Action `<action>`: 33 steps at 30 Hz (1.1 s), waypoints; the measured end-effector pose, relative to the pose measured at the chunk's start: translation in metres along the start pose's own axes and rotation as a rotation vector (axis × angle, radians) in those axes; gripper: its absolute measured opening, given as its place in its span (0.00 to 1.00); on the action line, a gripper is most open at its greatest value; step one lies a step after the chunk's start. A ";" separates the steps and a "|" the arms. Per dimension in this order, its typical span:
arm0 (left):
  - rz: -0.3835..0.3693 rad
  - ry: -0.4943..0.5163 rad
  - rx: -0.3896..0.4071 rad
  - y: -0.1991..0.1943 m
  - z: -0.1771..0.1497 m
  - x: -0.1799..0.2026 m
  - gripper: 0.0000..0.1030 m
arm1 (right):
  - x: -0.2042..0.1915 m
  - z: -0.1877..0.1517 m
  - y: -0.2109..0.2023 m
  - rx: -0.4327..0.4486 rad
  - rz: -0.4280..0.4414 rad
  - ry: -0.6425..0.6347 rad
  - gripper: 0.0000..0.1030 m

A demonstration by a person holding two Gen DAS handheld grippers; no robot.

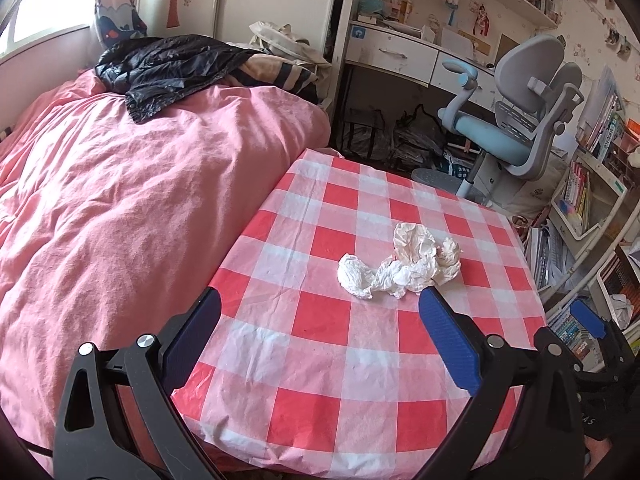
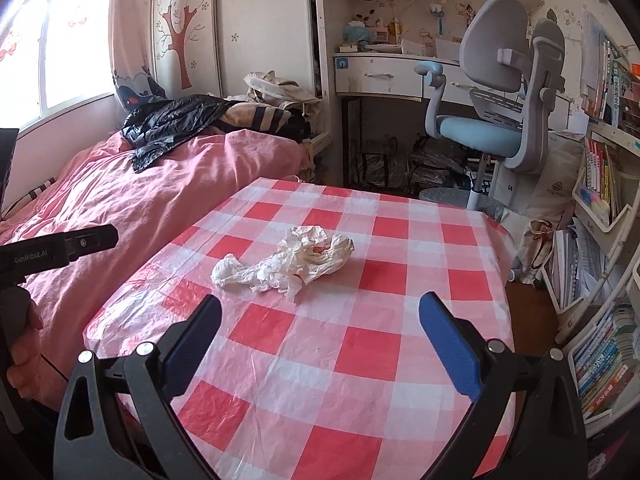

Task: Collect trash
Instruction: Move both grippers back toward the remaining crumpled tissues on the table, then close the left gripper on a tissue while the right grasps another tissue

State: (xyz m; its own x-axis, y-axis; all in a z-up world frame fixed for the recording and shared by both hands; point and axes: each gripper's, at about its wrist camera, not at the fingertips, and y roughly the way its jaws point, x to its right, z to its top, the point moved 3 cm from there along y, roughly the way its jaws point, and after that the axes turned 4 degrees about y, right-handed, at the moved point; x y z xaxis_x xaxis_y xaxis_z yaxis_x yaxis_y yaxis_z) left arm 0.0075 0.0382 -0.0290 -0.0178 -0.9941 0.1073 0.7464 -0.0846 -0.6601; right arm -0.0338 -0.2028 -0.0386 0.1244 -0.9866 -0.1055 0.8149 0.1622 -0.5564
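Crumpled white and cream tissues point(image 1: 402, 260) lie in a loose pile on the table with the red and white checked cloth point(image 1: 340, 360). They also show in the right wrist view point(image 2: 286, 262). My left gripper point(image 1: 320, 308) is open and empty, above the table's near part, short of the tissues. My right gripper point(image 2: 320, 314) is open and empty, also short of the tissues. A blue finger pad of the right gripper point(image 1: 586, 318) shows at the right edge of the left wrist view. The left gripper's body point(image 2: 56, 250) shows at the left of the right wrist view.
A bed with a pink duvet point(image 1: 120, 200) lies against the table's left side, with a black jacket point(image 1: 168, 64) on it. A grey and blue desk chair point(image 2: 492, 120) and a white desk point(image 2: 380, 76) stand behind the table. Bookshelves point(image 2: 600, 240) stand on the right.
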 end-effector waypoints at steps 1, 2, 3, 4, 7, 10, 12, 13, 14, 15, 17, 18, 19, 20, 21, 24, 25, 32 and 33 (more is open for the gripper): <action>-0.003 0.000 -0.001 0.000 0.000 0.000 0.93 | -0.001 0.000 0.000 -0.001 -0.001 -0.001 0.92; -0.005 0.000 -0.002 0.000 0.000 0.001 0.93 | -0.001 0.000 0.001 -0.003 -0.002 -0.003 0.92; -0.006 0.000 -0.004 0.000 0.000 0.001 0.93 | -0.001 -0.001 0.001 -0.005 -0.003 -0.005 0.92; -0.008 0.001 -0.006 0.000 0.000 0.001 0.93 | -0.002 -0.001 0.001 -0.007 -0.004 -0.006 0.92; -0.010 0.005 -0.011 0.001 -0.001 0.003 0.93 | -0.002 -0.001 0.002 -0.011 -0.008 -0.010 0.92; -0.010 0.009 -0.016 0.001 -0.001 0.004 0.93 | -0.001 -0.001 0.002 -0.013 -0.011 -0.008 0.92; -0.008 0.012 -0.020 0.002 -0.001 0.005 0.93 | 0.000 -0.001 0.002 -0.012 -0.012 -0.006 0.92; -0.008 0.014 -0.023 0.003 -0.002 0.005 0.93 | 0.000 -0.001 0.002 -0.012 -0.012 -0.006 0.92; -0.007 0.016 -0.026 0.004 -0.002 0.006 0.93 | 0.000 -0.001 0.002 -0.012 -0.012 -0.005 0.92; -0.006 0.018 -0.029 0.004 -0.003 0.006 0.93 | 0.001 -0.001 0.002 -0.012 -0.013 -0.005 0.92; -0.005 0.023 -0.033 0.005 -0.003 0.007 0.93 | 0.001 -0.001 0.002 -0.012 -0.012 -0.006 0.92; -0.005 0.026 -0.034 0.005 -0.004 0.007 0.93 | 0.001 -0.001 0.002 -0.012 -0.012 -0.006 0.92; -0.005 0.027 -0.035 0.006 -0.004 0.007 0.93 | 0.001 -0.001 0.002 -0.012 -0.012 -0.006 0.92; -0.004 0.028 -0.037 0.006 -0.004 0.007 0.93 | 0.001 -0.001 0.002 -0.012 -0.013 -0.006 0.92; -0.004 0.030 -0.039 0.007 -0.005 0.007 0.93 | 0.001 -0.001 0.002 -0.012 -0.013 -0.005 0.92; 0.004 0.033 -0.053 0.014 -0.005 0.002 0.93 | 0.006 -0.001 0.005 -0.015 -0.017 0.014 0.92; 0.005 0.030 -0.057 0.016 -0.004 0.000 0.93 | 0.008 0.000 0.006 -0.020 -0.018 0.023 0.92; 0.011 0.025 -0.127 0.051 0.002 -0.010 0.93 | 0.016 0.003 0.035 -0.070 0.015 0.066 0.92; 0.014 0.045 -0.131 0.057 0.004 -0.007 0.93 | 0.016 0.003 0.042 -0.083 0.022 0.070 0.92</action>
State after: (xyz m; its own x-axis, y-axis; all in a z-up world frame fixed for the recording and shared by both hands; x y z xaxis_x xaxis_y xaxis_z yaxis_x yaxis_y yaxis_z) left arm 0.0528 0.0407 -0.0648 -0.0401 -0.9970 0.0659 0.6534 -0.0761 -0.7532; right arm 0.0041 -0.2118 -0.0610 0.0996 -0.9796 -0.1744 0.7620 0.1878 -0.6197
